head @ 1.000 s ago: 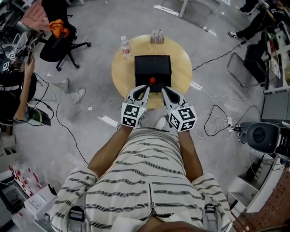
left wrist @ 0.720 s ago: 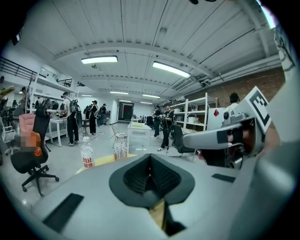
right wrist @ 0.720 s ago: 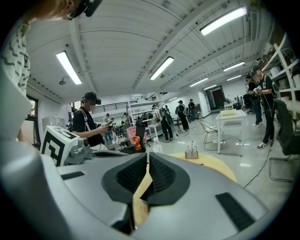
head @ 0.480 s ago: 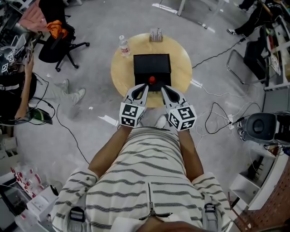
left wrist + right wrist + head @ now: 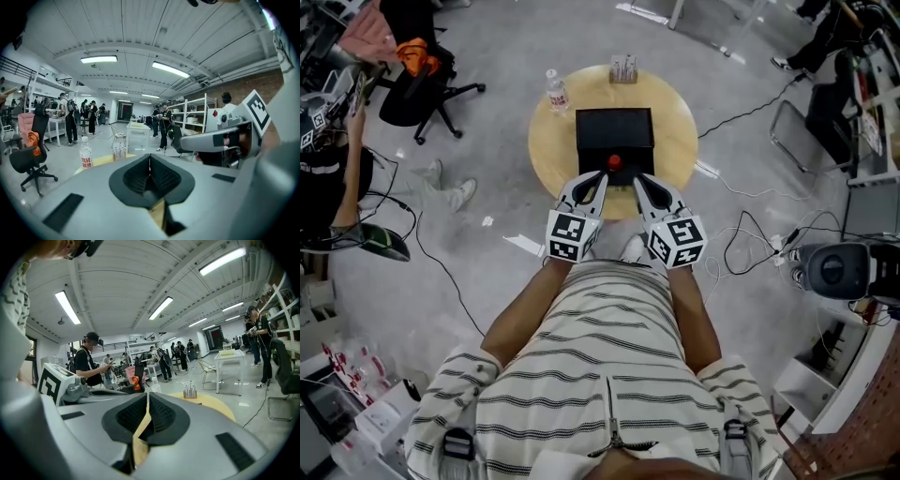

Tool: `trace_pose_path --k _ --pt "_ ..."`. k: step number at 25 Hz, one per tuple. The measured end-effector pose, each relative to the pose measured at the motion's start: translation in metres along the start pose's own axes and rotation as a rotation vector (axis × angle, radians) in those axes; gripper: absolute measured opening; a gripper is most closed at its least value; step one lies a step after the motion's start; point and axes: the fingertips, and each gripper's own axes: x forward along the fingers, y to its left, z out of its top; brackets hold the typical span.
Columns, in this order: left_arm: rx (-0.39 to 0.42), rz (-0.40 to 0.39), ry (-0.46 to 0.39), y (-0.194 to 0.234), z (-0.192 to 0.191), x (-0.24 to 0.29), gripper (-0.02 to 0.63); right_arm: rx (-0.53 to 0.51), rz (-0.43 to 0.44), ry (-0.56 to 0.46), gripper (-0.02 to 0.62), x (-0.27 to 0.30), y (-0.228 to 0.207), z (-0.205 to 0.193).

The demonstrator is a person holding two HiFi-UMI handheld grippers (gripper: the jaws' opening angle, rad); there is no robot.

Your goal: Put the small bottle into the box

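Note:
A black box (image 5: 615, 133) stands in the middle of a round wooden table (image 5: 675, 141). Something small, round and red (image 5: 615, 161) sits at the box's near edge; what it is I cannot tell. A rack of small bottles (image 5: 623, 67) stands at the table's far edge, and shows again as the rack (image 5: 119, 152) and the rack (image 5: 189, 391). My left gripper (image 5: 600, 175) and right gripper (image 5: 637, 181) hover side by side over the table's near edge, just short of the box. Both are shut and hold nothing, as the left gripper (image 5: 149, 157) and right gripper (image 5: 147, 395) show.
A clear water bottle (image 5: 555, 91) with a red label stands at the table's far left edge. A black office chair (image 5: 412, 89) and a seated person (image 5: 337, 187) are to the left. Cables (image 5: 750, 244) and a black device (image 5: 834, 272) lie on the floor at right.
Both grippers stay where they were, still shut. The head view has shifted slightly and the person at the left has moved an arm.

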Motion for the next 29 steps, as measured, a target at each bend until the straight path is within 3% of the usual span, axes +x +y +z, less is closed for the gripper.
trace_pose_path --k 29 --pt "-0.004 0.016 0.029 -0.01 -0.007 0.017 0.023 0.037 0.014 0.002 0.029 -0.005 -0.027 -0.011"
